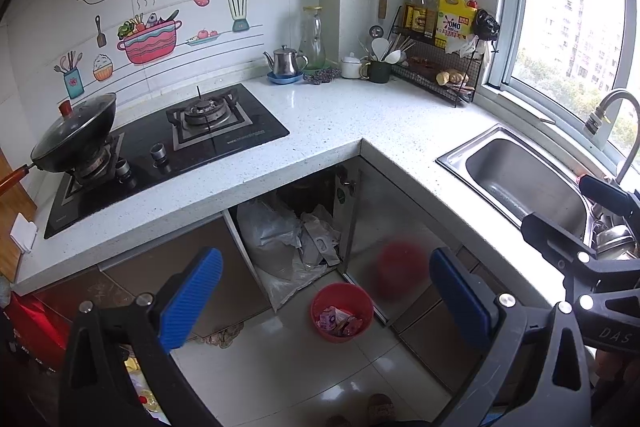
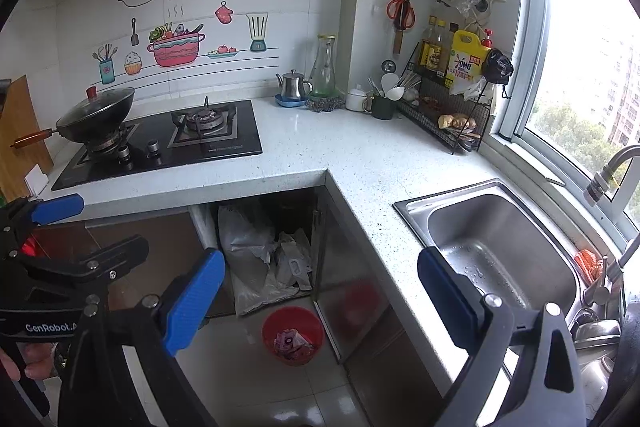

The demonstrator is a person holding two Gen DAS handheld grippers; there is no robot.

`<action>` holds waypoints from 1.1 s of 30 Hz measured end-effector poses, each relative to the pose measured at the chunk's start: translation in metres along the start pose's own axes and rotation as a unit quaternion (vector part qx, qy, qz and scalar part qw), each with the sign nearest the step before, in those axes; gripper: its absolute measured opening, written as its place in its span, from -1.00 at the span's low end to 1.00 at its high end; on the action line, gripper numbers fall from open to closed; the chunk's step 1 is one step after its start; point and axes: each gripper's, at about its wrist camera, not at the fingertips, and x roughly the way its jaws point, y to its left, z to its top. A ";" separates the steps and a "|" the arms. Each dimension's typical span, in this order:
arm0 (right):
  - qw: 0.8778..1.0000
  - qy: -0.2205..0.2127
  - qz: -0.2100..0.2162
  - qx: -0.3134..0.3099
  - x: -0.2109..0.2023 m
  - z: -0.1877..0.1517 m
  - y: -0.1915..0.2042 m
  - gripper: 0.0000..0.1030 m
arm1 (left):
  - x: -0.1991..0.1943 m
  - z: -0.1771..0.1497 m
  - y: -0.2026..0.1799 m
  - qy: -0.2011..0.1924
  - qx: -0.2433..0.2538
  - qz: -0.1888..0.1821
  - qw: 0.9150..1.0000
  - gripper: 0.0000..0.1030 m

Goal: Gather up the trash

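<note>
While the left wrist view looks down, the left gripper point(image 1: 324, 291) hangs wide and empty above the small round red plastic bin point(image 1: 342, 311), which holds wrappers on the floor beside the open cabinet's crumpled bags point(image 1: 288, 239). From the right wrist view, the right gripper point(image 2: 320, 295) gapes empty above that bin point(image 2: 293, 335). Reaching down, either could tip it and spill wrappers.

The L-shaped speckled white countertop point(image 2: 320, 151) carries a black gas hob point(image 2: 168, 143) at its left end. Right of the hob, along the wall, stand a steel kettle point(image 2: 293, 85) on a blue saucer, a glass carafe point(image 2: 325, 71), a white lidded jar point(image 2: 356, 99), a green utensil mug point(image 2: 380, 106) and a black wire rack point(image 2: 448, 115). On the tiled floor point(image 1: 280, 367) below the counter corner stands a red trash bin point(image 1: 342, 311).
</note>
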 end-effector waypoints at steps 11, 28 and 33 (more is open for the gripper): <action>1.000 -0.002 -0.002 0.002 -0.004 0.000 0.002 0.88 | -0.002 -0.001 -0.004 -0.002 0.009 0.005 1.000 0.99; 1.000 -0.001 -0.015 0.012 -0.007 0.001 0.012 0.88 | -0.004 -0.004 -0.003 -0.001 0.023 -0.006 1.000 0.99; 1.000 0.001 -0.018 0.015 -0.008 0.001 0.016 0.88 | -0.004 -0.005 -0.002 0.000 0.027 -0.006 1.000 0.99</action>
